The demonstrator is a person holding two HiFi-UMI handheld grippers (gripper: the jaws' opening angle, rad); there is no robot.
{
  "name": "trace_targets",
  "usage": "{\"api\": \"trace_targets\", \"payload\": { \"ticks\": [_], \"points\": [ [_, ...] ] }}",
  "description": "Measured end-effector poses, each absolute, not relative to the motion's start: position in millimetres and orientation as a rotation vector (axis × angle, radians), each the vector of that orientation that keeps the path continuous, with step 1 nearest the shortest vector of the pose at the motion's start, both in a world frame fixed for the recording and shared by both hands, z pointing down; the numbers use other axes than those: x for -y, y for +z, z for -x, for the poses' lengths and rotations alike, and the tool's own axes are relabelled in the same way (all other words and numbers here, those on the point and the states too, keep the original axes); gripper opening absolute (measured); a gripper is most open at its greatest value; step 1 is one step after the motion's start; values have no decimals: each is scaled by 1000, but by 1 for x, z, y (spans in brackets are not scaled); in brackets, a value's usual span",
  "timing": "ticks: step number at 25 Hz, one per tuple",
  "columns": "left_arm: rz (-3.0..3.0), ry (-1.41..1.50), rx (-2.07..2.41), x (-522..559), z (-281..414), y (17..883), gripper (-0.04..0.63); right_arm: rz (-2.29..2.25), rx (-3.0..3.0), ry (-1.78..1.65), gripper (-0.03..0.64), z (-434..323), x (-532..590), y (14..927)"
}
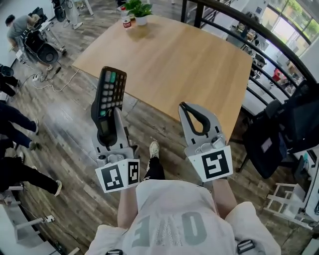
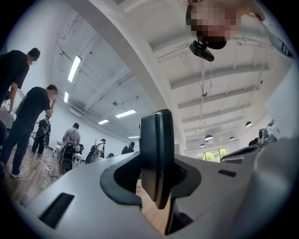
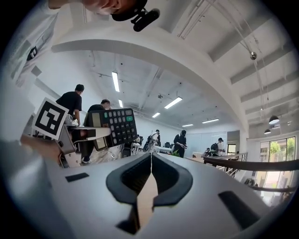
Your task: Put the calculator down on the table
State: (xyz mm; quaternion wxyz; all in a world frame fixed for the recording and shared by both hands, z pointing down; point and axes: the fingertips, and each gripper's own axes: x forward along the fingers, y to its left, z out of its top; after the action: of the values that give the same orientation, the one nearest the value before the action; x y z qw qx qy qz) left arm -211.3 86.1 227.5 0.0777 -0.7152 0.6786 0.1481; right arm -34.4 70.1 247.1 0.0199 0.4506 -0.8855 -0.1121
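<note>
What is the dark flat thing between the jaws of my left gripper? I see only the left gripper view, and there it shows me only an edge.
Observer: It is the calculator. The head view shows its key side, and the left gripper grips it at the display end.
Operator: Is it above the table already?
Observer: Only partly. In the head view its far end shows over the near edge of the table, and the rest is over the wooden floor.
Operator: What stands on the table?
Observer: A potted plant and a small red and white can, both at the far corner.
</note>
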Motion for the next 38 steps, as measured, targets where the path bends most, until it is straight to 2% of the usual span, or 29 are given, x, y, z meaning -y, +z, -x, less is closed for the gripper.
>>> {"api": "trace_targets", "payload": {
  "ticks": [8, 14, 21, 31, 38],
  "points": [
    [2196, 434, -1985, 35, 262, 213, 120, -1461, 2667, -297, 21, 76, 42, 254],
    [2223, 371, -1955, 100, 275, 212, 120, -1543, 2646, -122, 21, 72, 99, 274],
    [2261, 346, -1991, 149, 247, 226, 120, -1510, 2748, -81, 21, 56, 153, 256],
    [2280, 324, -1941, 169, 188, 212, 120, -1492, 2799, -203, 21, 30, 184, 231],
    [2303, 282, -1901, 186, 180, 211, 120, -1553, 2821, -139, 21, 26, 202, 231]
  ]
}}
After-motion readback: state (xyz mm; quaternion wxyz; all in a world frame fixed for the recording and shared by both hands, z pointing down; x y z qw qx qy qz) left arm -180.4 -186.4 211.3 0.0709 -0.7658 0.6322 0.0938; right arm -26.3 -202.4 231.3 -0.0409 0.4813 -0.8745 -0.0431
